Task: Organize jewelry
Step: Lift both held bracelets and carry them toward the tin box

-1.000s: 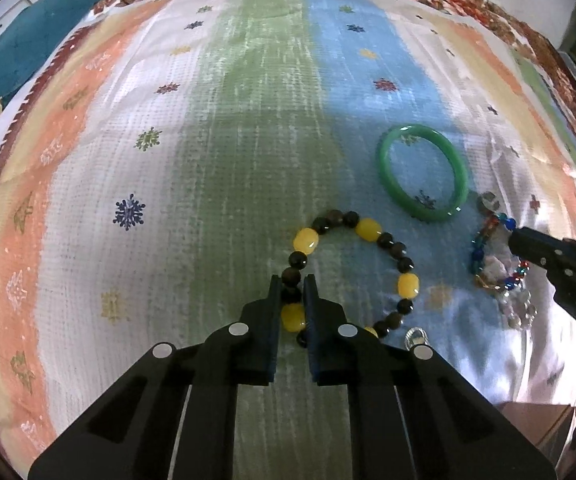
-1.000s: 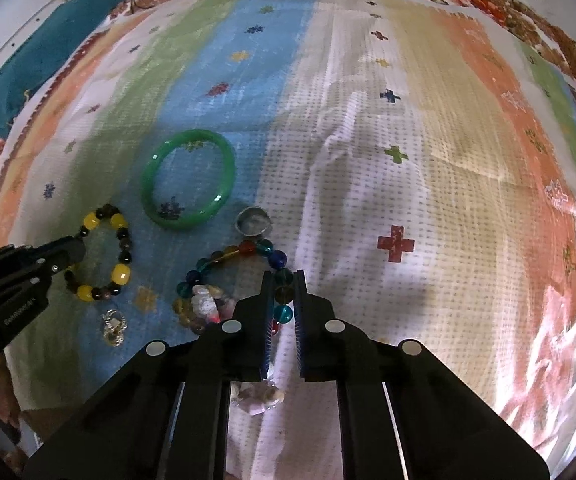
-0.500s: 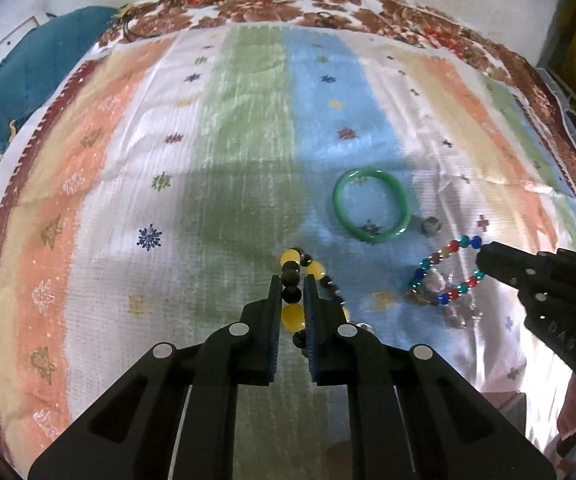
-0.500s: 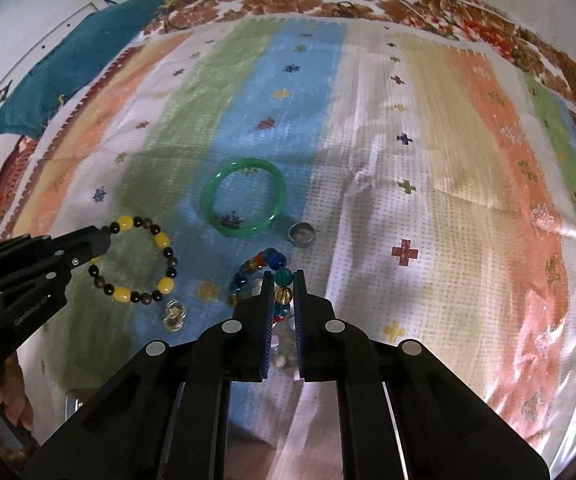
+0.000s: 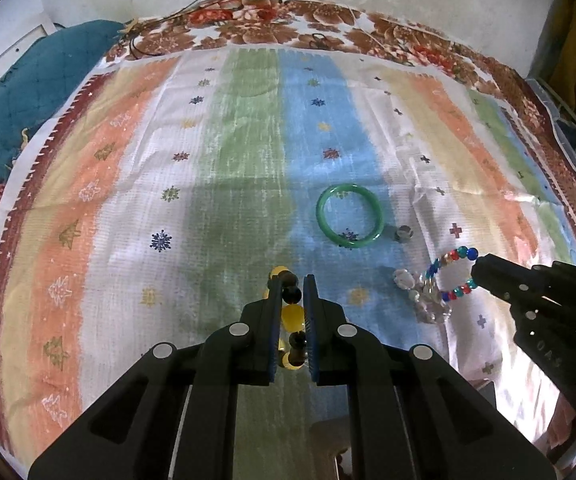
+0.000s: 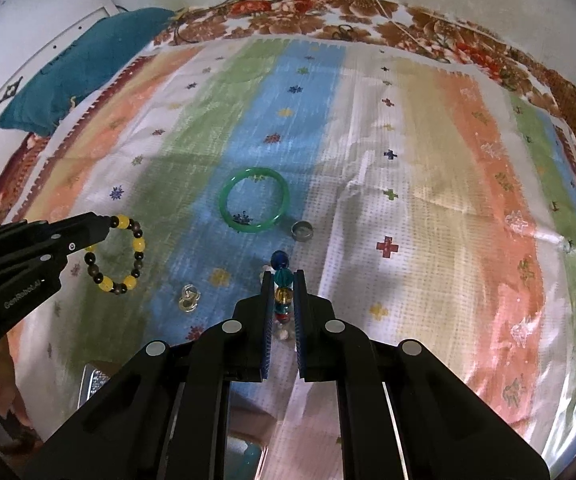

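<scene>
Left gripper (image 5: 292, 292) is clenched on the yellow-and-dark bead bracelet (image 6: 121, 256), which hangs clear of the striped cloth (image 5: 247, 160). Right gripper (image 6: 281, 292) is clamped on the multicoloured bead bracelet (image 5: 454, 276), likewise off the cloth. The green bangle (image 6: 253, 205), metal ring (image 6: 303, 231) and clear clasp (image 6: 188, 298) lie unsorted. Recommendation: carry both strands level and slowly, apart from each other, to avoid swinging or tangling.

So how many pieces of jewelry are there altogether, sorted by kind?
Beaded bracelets: 2, the yellow-and-dark bracelet and the multicoloured bracelet
Bangles: 1, the green bangle
Rings: 1, the silver ring
Clear charms: 1, the clear charm
Total: 5
</scene>
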{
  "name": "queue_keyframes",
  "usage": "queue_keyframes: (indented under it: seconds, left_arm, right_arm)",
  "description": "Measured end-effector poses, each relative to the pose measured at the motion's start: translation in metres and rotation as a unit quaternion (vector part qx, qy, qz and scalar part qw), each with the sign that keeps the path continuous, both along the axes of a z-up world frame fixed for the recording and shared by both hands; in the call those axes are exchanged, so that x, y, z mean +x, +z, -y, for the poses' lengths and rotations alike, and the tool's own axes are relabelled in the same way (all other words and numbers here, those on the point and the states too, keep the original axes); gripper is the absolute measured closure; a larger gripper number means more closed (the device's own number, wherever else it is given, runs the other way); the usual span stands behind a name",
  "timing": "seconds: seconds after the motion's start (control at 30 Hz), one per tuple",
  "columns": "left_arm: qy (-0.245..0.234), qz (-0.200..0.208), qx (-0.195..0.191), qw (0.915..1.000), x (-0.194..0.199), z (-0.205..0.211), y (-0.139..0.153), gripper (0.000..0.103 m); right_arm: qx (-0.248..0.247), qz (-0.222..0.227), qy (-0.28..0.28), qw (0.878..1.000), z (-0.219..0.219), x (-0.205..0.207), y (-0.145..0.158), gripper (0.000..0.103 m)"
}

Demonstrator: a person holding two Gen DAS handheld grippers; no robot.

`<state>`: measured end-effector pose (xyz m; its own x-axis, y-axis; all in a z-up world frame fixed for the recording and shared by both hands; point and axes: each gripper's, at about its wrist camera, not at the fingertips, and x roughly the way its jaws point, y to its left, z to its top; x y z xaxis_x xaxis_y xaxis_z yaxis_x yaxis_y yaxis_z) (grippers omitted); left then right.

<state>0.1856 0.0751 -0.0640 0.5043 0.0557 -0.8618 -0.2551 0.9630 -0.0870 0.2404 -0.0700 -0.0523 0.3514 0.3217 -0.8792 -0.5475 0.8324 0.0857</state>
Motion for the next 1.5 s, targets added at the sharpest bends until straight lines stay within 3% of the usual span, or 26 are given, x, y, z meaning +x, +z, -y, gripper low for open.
queue_keyframes:
  seconds: [0.67, 0.87, 1.5]
  left_arm:
    - [-0.017, 0.041, 0.009, 0.9990, -0.029, 0.027, 0.036, 0.093]
    - [-0.043, 0.041, 0.016, 0.9981, -0.039, 0.042, 0.040, 0.093]
    - [-0.057, 0.067, 0.012, 0.9960, -0.067, 0.062, 0.055, 0.093]
  right_arm:
    - [0.017, 0.030, 0.001, 0.999, 0.016, -0.026, 0.028, 0.093]
    - [0.028, 0.031, 0.001, 0.999, 0.022, -0.036, 0.034, 0.093]
    - [0.050, 0.040, 0.003, 0.998, 0.044, -0.072, 0.054, 0.093]
